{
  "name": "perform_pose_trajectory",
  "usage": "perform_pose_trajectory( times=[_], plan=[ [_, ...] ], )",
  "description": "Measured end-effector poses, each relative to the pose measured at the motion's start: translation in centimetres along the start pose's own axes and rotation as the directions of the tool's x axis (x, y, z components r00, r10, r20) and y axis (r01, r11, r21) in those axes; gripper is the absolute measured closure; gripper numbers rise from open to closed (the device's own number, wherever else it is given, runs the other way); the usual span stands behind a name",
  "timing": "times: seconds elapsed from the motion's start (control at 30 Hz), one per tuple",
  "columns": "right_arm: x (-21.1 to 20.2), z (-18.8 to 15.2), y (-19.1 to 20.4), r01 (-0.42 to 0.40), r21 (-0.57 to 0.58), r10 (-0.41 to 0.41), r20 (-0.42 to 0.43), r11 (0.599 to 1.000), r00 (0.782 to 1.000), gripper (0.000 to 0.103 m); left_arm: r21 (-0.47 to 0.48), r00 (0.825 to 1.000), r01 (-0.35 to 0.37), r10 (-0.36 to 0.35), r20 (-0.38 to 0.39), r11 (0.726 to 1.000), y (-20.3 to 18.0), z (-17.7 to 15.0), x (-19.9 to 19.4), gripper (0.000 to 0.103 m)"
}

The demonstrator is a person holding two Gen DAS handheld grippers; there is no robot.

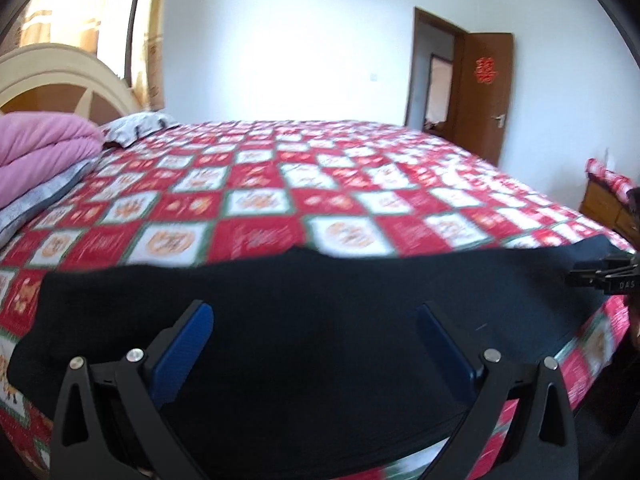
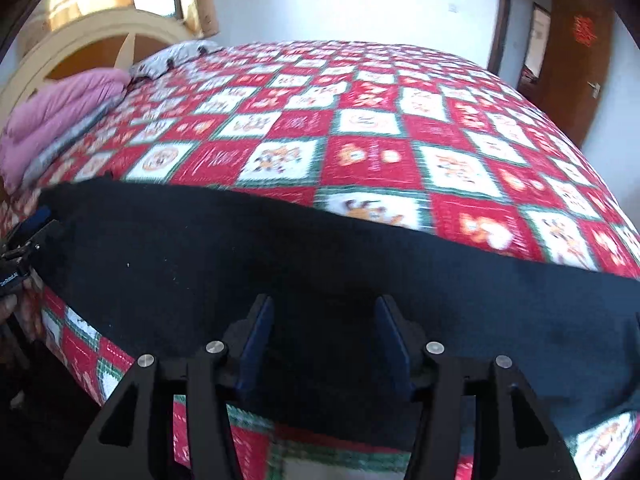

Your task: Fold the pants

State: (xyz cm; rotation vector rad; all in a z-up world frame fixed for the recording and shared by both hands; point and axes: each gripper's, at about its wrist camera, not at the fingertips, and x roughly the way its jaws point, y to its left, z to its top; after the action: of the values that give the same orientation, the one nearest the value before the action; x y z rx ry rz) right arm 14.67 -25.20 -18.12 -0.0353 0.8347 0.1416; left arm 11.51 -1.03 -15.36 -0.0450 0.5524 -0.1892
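On one bed (image 1: 256, 184), one pants (image 1: 280, 300), two grippers.

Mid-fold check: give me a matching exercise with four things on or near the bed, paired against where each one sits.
Things:
1. black pants
2. pink quilt
3. wooden door
4. left tongs

Places:
A. open, in the far right corner of the room
B. stacked by the headboard
C. spread along the near edge of the bed
D. open above the dark cloth

Pairs: 1-C, 2-B, 3-A, 4-D
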Motion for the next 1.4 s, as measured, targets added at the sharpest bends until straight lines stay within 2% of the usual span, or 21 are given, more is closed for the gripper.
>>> perform_pose_trajectory(
  times=[0.13, 0.27, 0.33, 0.4, 0.53, 0.57, 0.63, 0.8, 0.9, 0.97, 1.0, 1.07, 1.13, 1.2, 1.27, 1.33, 1.4],
  plan=[
    [-3.4, -1.2, -4.6, -0.050, 0.160, 0.042, 0.053, 0.986, 0.998, 0.048, 0.036, 0.999, 0.038, -0.038, -0.006, 0.999, -3.3, 0.8, 0.8, 0.000],
    [-7.3, -2.6, -10.4, -0.009, 0.331, -0.037, 0.135, 0.943, 0.990, 0.048, 0.002, 0.995, 0.068, -0.068, -0.066, 0.998, -5.2, 0.7, 2.8, 0.000],
    [-9.3, -3.7, -13.7, -0.025, 0.444, -0.056, 0.169, 0.896, 0.984, 0.048, -0.008, 0.993, 0.081, -0.082, -0.090, 0.997, -5.9, 0.5, 3.3, 0.000],
    [-10.7, -4.9, -16.5, -0.064, 0.539, -0.055, 0.202, 0.840, 0.978, 0.048, 0.012, 0.993, 0.059, -0.057, -0.102, 0.998, -6.7, 0.0, 3.8, 0.000],
    [-12.5, -7.8, -21.4, -0.182, 0.716, 0.003, 0.244, 0.674, 0.970, 0.048, 0.010, 0.992, 0.029, -0.028, -0.121, 1.000, -6.7, -1.1, 4.2, 0.000],
    [-12.7, -8.2, -22.0, -0.198, 0.735, 0.015, 0.248, 0.648, 0.969, 0.048, -0.003, 0.992, 0.027, -0.027, -0.124, 1.000, -6.5, -1.4, 4.2, 0.000],
    [-13.3, -9.2, -22.5, -0.225, 0.755, 0.035, 0.259, 0.616, 0.965, 0.048, -0.022, 0.992, 0.021, -0.023, -0.122, 1.000, -6.0, -2.0, 4.2, 0.000],
    [-13.7, -10.6, -22.6, -0.263, 0.794, 0.081, 0.263, 0.548, 0.961, 0.048, 0.025, 0.996, -0.003, 0.006, -0.090, 1.000, -6.6, -2.6, 4.2, 0.000],
    [-13.8, -10.4, -22.3, -0.231, 0.786, 0.062, 0.240, 0.574, 0.969, 0.048, 0.029, 0.995, -0.001, 0.003, -0.097, 1.000, -6.8, -2.2, 4.1, 0.000],
    [-13.0, -10.6, -22.6, -0.208, 0.799, 0.054, 0.216, 0.563, 0.975, 0.048, 0.025, 0.995, 0.020, -0.018, -0.093, 0.999, -7.0, -1.9, 3.9, 0.000],
    [-12.4, -11.0, -22.9, -0.202, 0.814, 0.060, 0.202, 0.545, 0.978, 0.048, 0.038, 0.996, 0.022, -0.018, -0.086, 0.999, -7.3, -1.7, 3.7, 0.000],
    [-11.9, -11.7, -23.4, -0.228, 0.831, 0.075, 0.221, 0.508, 0.972, 0.048, 0.064, 0.997, 0.020, -0.015, -0.079, 0.998, -7.8, -1.6, 3.8, 0.000],
    [-12.1, -11.8, -23.5, -0.248, 0.833, 0.071, 0.246, 0.494, 0.967, 0.048, 0.055, 0.995, 0.022, -0.017, -0.094, 0.998, -7.8, -2.0, 4.3, 0.000],
    [-12.1, -12.3, -23.8, -0.296, 0.837, 0.066, 0.300, 0.460, 0.952, 0.048, 0.047, 0.995, 0.014, -0.010, -0.098, 0.999, -7.7, -2.7, 4.8, 0.000],
    [-11.5, -12.8, -24.4, -0.330, 0.839, 0.054, 0.342, 0.434, 0.938, 0.048, 0.079, 0.997, -0.005, 0.011, -0.079, 0.997, -8.1, -3.1, 4.7, 0.000],
    [-11.4, -13.1, -24.6, -0.362, 0.830, 0.047, 0.379, 0.424, 0.924, 0.048, 0.093, 0.997, -0.016, 0.023, -0.068, 0.995, -8.4, -3.2, 4.7, 0.000],
    [-11.5, -12.8, -24.5, -0.358, 0.821, 0.022, 0.390, 0.445, 0.921, 0.048, 0.083, 0.998, -0.005, 0.010, -0.055, 0.997, -8.1, -3.3, 4.7, 0.000]
  ],
)
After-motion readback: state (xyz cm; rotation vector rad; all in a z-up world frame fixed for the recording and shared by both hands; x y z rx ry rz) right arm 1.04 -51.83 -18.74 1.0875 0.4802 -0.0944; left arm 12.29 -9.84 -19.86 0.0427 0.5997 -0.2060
